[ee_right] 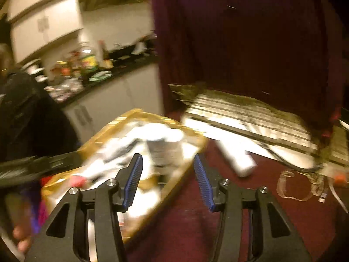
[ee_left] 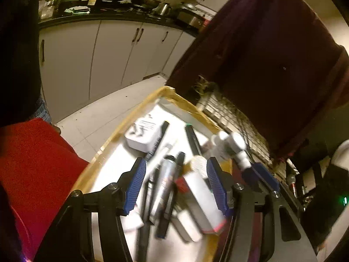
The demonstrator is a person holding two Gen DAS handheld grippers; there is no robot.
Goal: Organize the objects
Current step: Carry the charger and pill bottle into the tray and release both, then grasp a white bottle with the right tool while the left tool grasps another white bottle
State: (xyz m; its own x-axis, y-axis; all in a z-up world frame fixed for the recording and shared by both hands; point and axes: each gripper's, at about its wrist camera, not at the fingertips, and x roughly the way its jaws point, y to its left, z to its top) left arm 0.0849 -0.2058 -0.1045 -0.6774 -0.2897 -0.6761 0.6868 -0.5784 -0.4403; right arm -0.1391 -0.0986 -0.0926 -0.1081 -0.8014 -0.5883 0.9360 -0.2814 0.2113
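Pens (ee_left: 168, 183), a white adapter (ee_left: 142, 136) and boxes lie in the gold-rimmed tray (ee_left: 104, 146) at twelve o'clock of the left gripper (ee_left: 176, 185); right gripper (ee_right: 168, 181) hovers beside; both jaws released, empty.

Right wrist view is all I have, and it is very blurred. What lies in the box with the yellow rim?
Observer: The left wrist view shows a white charger at the far end of the box.
Operator: Are there pens too?
Observer: Yes, several dark pens lie lengthwise in the middle, beside a silver tube.
Operator: Does the left hand-held gripper hold anything?
Observer: No. The left hand-held gripper is open above the pens, with nothing gripped between its blue pads.
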